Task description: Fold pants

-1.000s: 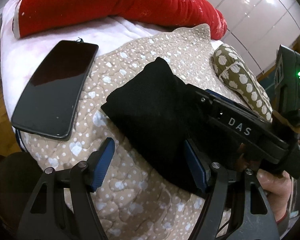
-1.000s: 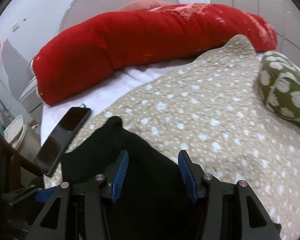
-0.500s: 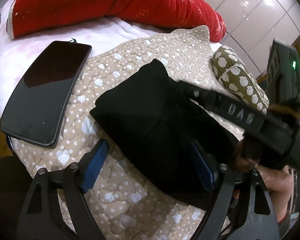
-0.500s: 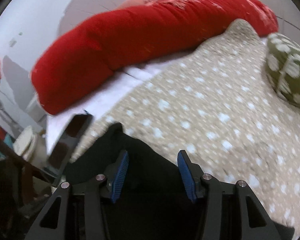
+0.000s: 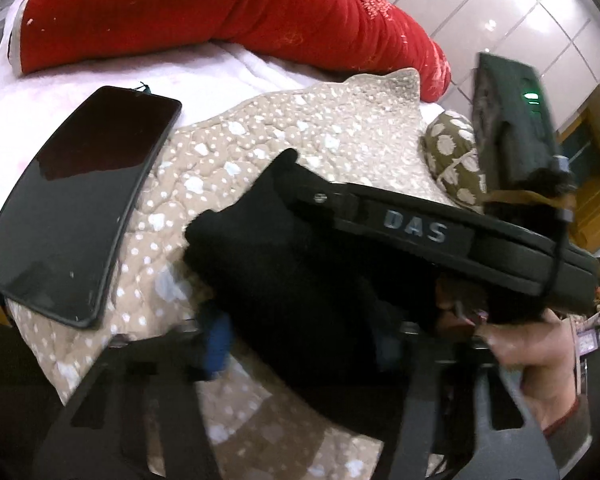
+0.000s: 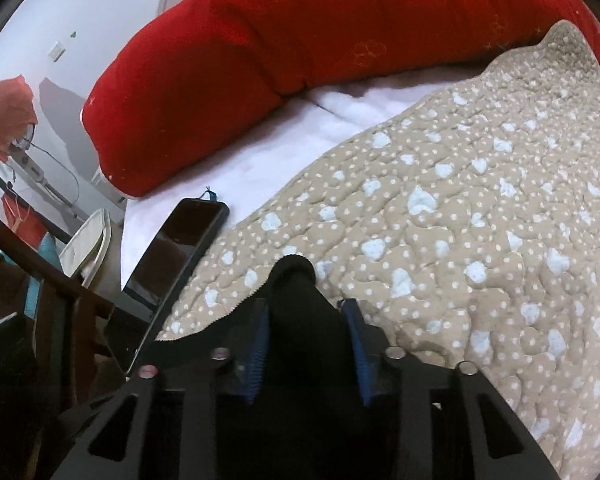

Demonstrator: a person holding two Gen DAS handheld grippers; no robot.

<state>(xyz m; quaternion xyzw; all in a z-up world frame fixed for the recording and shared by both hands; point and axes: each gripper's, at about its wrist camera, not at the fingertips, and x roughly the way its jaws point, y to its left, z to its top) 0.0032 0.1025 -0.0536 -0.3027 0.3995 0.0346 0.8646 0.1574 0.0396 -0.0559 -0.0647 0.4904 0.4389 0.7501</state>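
Black pants (image 5: pixel 284 264), folded small, lie on a beige spotted quilt (image 5: pixel 300 120). My left gripper (image 5: pixel 300 346) straddles their near end. Its jaws are closing and the blue pads (image 5: pixel 216 344) press the cloth from both sides, though that view is blurred. My right gripper (image 6: pixel 308 340) is closing too, and the pants (image 6: pixel 300 312) bunch into a raised ridge between its pads. In the left wrist view the right gripper's casing (image 5: pixel 416 232), marked DAS, crosses over the pants, held by a hand (image 5: pixel 540 360).
A dark phone (image 5: pixel 80 200) (image 6: pixel 180 256) lies at the bed's left edge, close to the pants. A long red bolster (image 5: pixel 220 12) (image 6: pixel 340 40) runs along the back. A green spotted cushion (image 5: pixel 452 152) sits at the right. Furniture stands beyond the left edge.
Both grippers' jaws have narrowed onto the black cloth, which now bunches up between the pads. The right gripper has tipped further down and moved forward over the pants.
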